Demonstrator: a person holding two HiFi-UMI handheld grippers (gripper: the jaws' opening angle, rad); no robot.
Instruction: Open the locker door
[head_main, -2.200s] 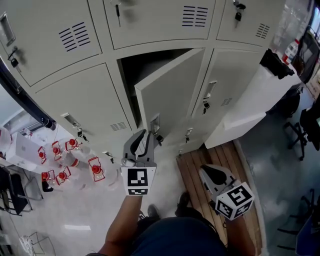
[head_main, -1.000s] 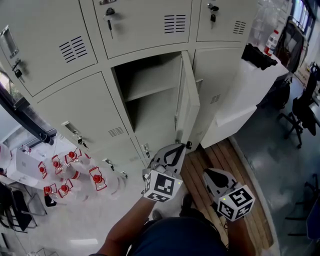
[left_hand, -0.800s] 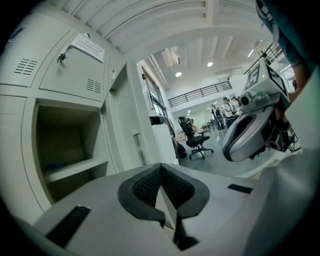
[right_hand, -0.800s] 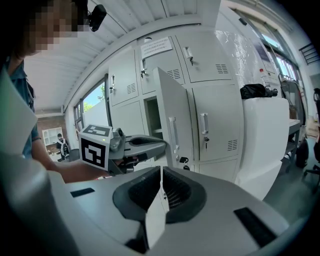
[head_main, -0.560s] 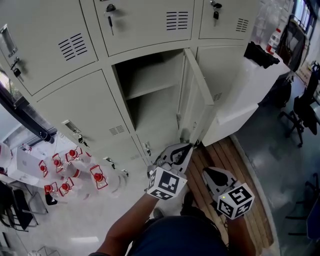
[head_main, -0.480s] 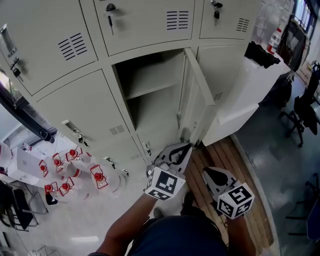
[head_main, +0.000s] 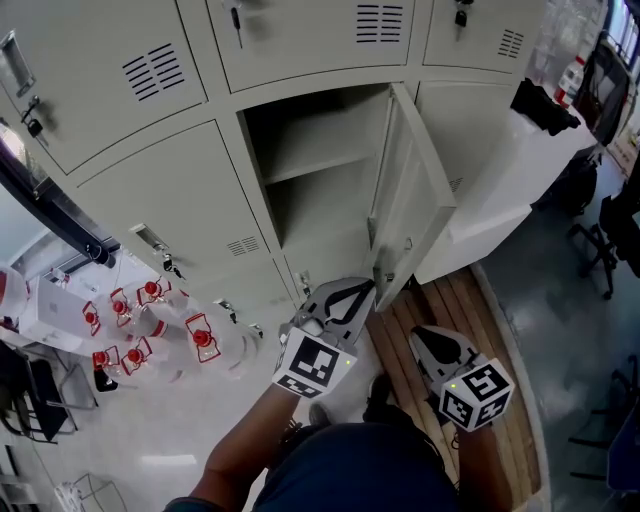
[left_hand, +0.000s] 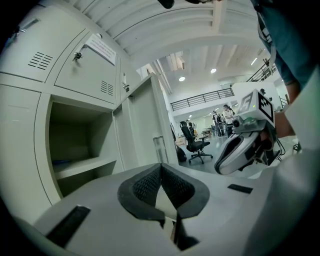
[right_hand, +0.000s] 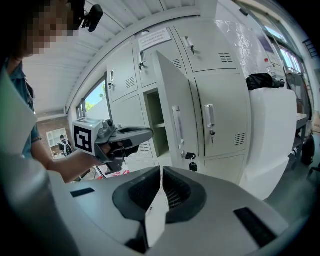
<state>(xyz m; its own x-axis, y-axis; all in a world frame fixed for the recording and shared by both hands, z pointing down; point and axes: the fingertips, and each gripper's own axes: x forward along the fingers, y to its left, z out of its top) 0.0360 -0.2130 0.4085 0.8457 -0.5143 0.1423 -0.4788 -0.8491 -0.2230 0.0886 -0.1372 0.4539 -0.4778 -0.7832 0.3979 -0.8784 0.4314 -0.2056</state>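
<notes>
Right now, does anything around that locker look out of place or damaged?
Nothing looks damaged. The locker door stands wide open, with a dark padlock hanging below its handle. The only oddity is a cluster of clear red-capped bottles on the floor in front of the lockers at left.

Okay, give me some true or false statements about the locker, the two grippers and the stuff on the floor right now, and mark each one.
1. The locker door stands open. True.
2. The left gripper is clamped on the door's handle. False: its jaws are together with nothing between them.
3. The open locker has a shelf inside. True.
4. The right gripper has its jaws wide apart. False: they are together, holding nothing.
5. The red-capped bottles sit at the head view's right. False: they are on the floor at its left.
</notes>
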